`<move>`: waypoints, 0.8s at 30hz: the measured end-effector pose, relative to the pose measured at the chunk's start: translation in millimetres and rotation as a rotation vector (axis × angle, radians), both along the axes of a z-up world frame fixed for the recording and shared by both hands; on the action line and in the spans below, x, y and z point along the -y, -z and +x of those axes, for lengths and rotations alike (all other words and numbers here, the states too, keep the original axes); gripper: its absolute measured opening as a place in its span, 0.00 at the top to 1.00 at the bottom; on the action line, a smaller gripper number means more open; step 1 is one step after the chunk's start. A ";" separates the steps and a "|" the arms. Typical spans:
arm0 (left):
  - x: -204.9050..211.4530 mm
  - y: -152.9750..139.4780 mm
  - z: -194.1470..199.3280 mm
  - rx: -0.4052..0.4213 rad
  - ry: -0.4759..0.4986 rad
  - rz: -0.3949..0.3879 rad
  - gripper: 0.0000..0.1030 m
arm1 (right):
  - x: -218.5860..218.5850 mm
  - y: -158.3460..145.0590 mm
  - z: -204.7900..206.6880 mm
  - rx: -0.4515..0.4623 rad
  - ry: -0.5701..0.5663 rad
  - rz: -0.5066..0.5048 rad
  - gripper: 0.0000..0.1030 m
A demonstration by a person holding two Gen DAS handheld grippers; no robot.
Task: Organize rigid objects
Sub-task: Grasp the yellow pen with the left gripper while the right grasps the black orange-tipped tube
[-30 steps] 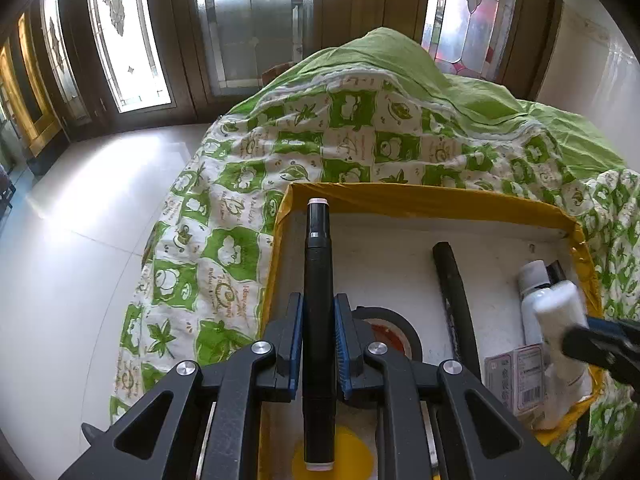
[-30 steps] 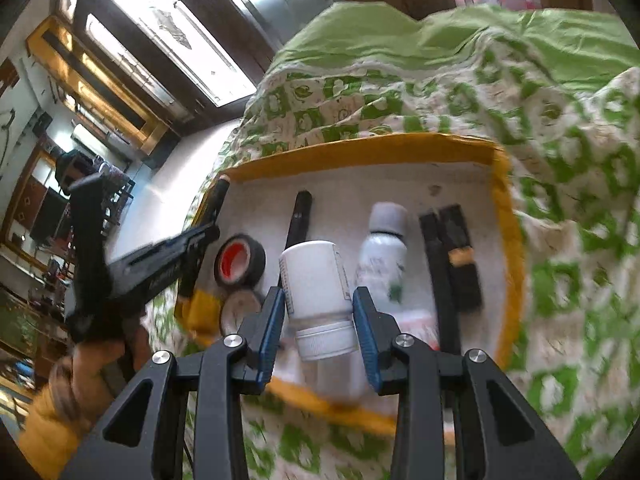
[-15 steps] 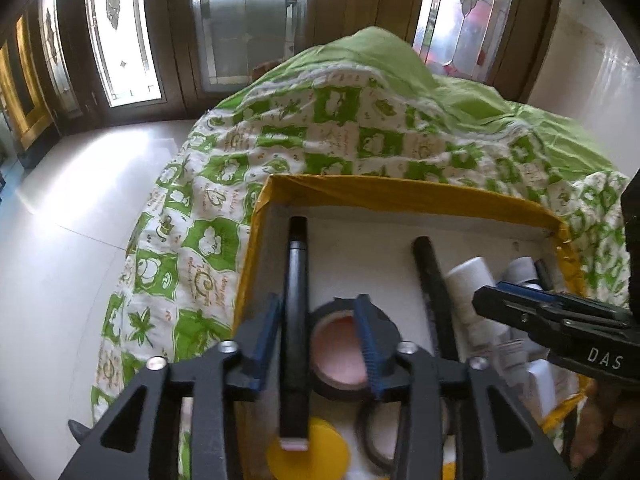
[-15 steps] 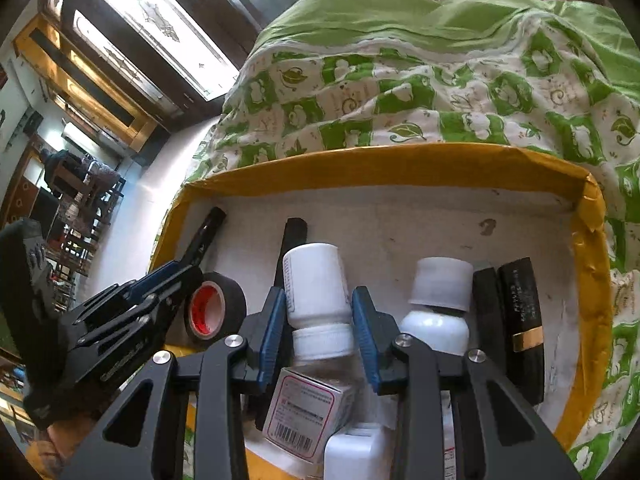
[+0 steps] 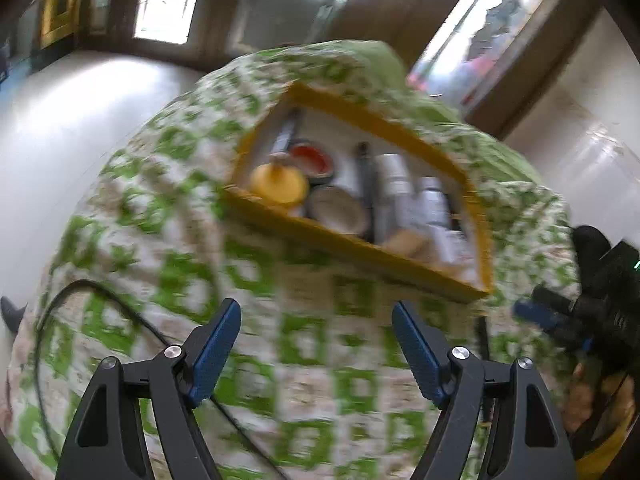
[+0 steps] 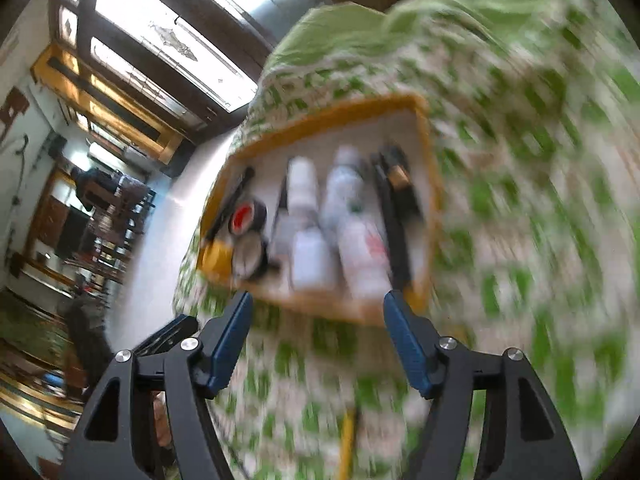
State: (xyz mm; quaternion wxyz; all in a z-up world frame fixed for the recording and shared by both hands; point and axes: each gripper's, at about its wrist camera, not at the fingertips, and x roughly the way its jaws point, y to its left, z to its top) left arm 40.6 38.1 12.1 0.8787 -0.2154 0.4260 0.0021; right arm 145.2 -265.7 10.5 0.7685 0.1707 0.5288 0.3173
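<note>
Both grippers are hanging over the green-patterned quilt (image 5: 304,360) with nothing between their fingers. The left gripper (image 5: 316,346) is spreading wide, the yellow-rimmed tray (image 5: 360,248) of bottles and tape rolls sitting at its twelve o'clock. The right gripper (image 6: 318,340) is opening too, the tray just beyond at twelve o'clock.

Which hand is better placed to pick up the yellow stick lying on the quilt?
Probably the right. The yellow stick lies under the right gripper, in line between its opening, empty jaws. The left gripper, also opening and empty, faces quilt and a black cable.
</note>
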 end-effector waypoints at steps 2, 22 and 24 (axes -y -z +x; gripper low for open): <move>17.5 -0.3 -0.1 0.001 0.037 0.061 0.21 | 7.7 -3.2 -15.9 -0.001 -0.017 0.020 0.35; 126.3 29.4 -27.5 -0.104 0.355 0.064 0.29 | -17.5 48.0 -28.4 -0.042 0.048 -0.526 0.69; 137.8 32.6 -27.5 -0.123 0.393 0.071 0.36 | -21.6 51.8 -26.9 -0.040 0.044 -0.554 0.70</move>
